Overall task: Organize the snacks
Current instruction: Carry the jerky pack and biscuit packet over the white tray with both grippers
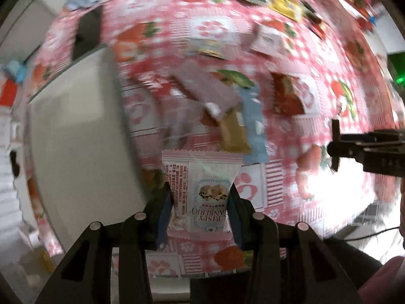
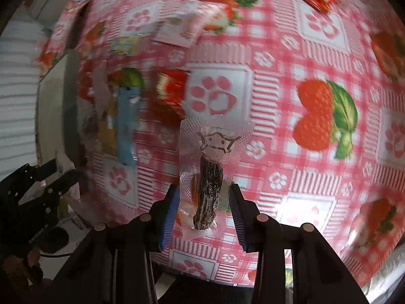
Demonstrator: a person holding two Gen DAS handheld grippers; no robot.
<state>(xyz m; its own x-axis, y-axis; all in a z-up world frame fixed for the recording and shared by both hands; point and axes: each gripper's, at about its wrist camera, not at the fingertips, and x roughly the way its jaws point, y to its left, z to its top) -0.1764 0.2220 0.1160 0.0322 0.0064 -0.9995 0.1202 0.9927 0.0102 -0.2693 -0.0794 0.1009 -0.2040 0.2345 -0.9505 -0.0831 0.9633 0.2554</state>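
Note:
My left gripper [image 1: 200, 197] is shut on a pink and white Crispy Cranberry snack packet [image 1: 202, 192], held above the strawberry tablecloth [image 1: 215, 25]. My right gripper [image 2: 205, 197] is shut on a clear packet with a dark dried snack [image 2: 208, 192] inside, also held above the cloth. Several loose snack packets lie ahead: a mauve bar [image 1: 205, 88], a tan bar [image 1: 234, 134], a blue packet [image 1: 253, 124] and a red packet [image 1: 287, 96]. The right gripper shows at the right edge of the left wrist view [image 1: 335, 147]. The left gripper shows at the left edge of the right wrist view [image 2: 60, 174].
A white box [image 1: 76, 131] stands on the cloth to the left, with a black object [image 1: 87, 33] behind it. More packets [image 1: 283, 5] lie scattered at the far side of the table. Both views are motion-blurred.

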